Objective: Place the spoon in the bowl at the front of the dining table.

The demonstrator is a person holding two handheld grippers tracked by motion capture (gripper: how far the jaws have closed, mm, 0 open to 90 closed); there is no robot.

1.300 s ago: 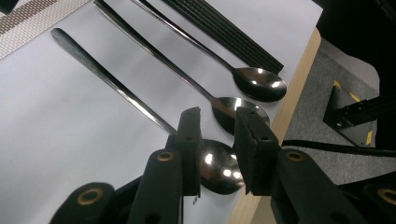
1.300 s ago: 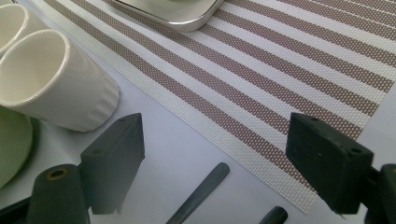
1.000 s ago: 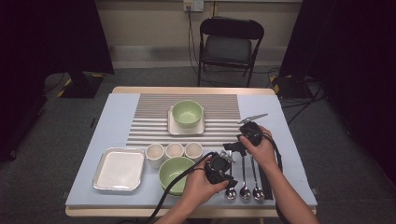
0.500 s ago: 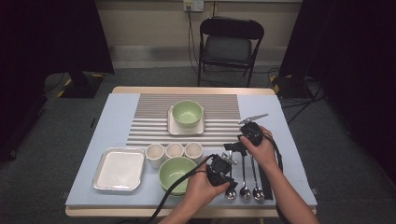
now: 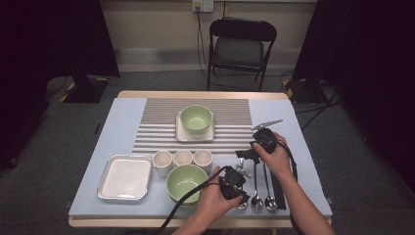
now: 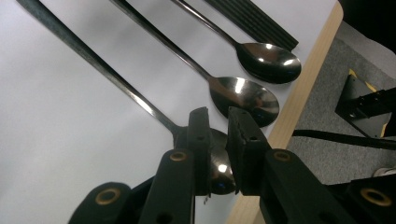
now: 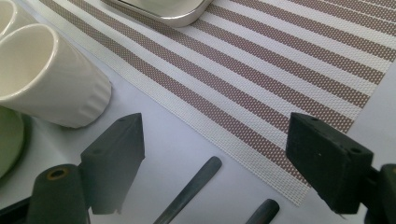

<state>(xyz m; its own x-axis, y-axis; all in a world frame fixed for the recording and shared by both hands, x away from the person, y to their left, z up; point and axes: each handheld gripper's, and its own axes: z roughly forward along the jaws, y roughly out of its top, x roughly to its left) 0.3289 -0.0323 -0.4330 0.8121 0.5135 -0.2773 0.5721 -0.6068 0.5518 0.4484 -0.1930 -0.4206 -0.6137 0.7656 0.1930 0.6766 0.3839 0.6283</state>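
The nearest spoon [image 6: 154, 112], leftmost of three spoons lying side by side at the worktop's [image 5: 122, 127] near edge, sits with its bowl between the jaws of the left hand-held gripper [image 6: 218, 126], which have just been closing and now stand narrow on either side of the bowl's neck; whether the pads already bite I cannot tell. The polished, thin metal could slip or pivot if the pinch lands off-centre, knocking the middle spoon [image 6: 243, 95] just beside it or sliding off the edge. Counted left to right: one tray [image 5: 125, 177], three cups [image 5: 183, 158], two green bowls [image 5: 186, 182], three spoons. The right hand-held gripper [image 7: 215, 140] hovers wide apart over the handle ends, empty.
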